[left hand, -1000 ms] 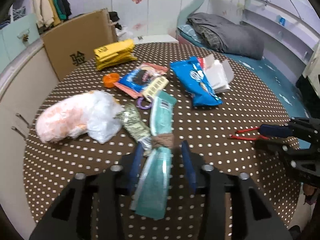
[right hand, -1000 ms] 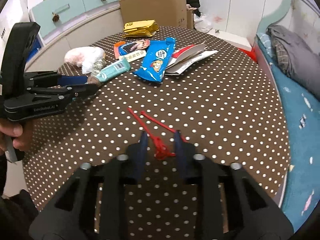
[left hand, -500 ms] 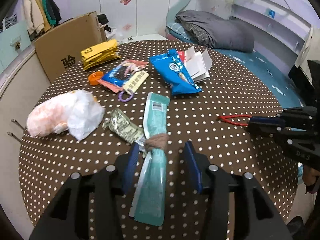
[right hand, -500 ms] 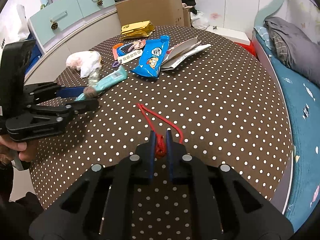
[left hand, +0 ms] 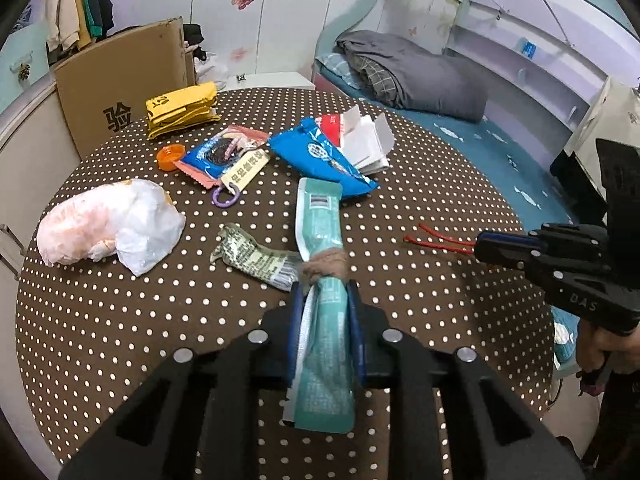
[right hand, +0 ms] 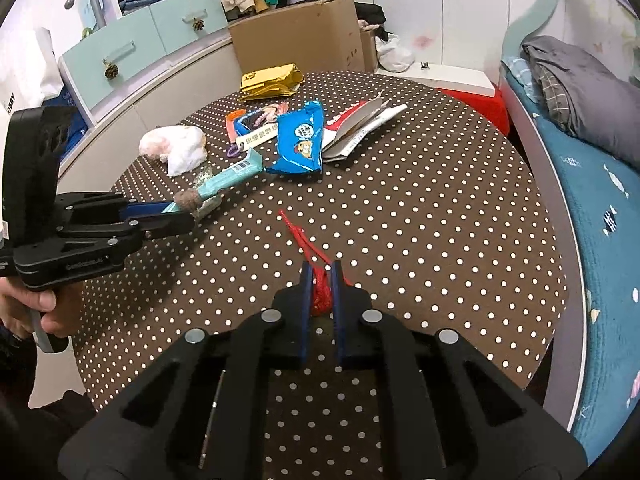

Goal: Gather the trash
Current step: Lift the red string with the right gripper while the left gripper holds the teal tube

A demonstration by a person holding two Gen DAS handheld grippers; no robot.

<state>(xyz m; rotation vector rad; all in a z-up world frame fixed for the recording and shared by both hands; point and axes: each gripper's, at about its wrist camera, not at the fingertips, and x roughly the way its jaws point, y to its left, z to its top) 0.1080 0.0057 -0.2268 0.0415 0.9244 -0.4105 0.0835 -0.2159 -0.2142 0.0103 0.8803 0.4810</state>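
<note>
A: Left cam, what's up?
B: left gripper [left hand: 325, 294] has just squeezed in on the teal wrapper [left hand: 320, 232], fingers pinching it over the dotted table [left hand: 120, 320].
A: Right cam?
B: right gripper [right hand: 321, 274] is clamped tight on the red string [right hand: 298, 236], whose loose end trails on the cloth.

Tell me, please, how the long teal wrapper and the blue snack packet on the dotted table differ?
The long teal wrapper is narrow, with a brown band around its middle; the blue snack packet is broader, glossy, with cartoon print. The teal wrapper is clamped in the left gripper, whose jaws have just been closing on it; the blue packet lies untouched, farther away. Both are empty-looking trash on the brown dotted table.
</note>
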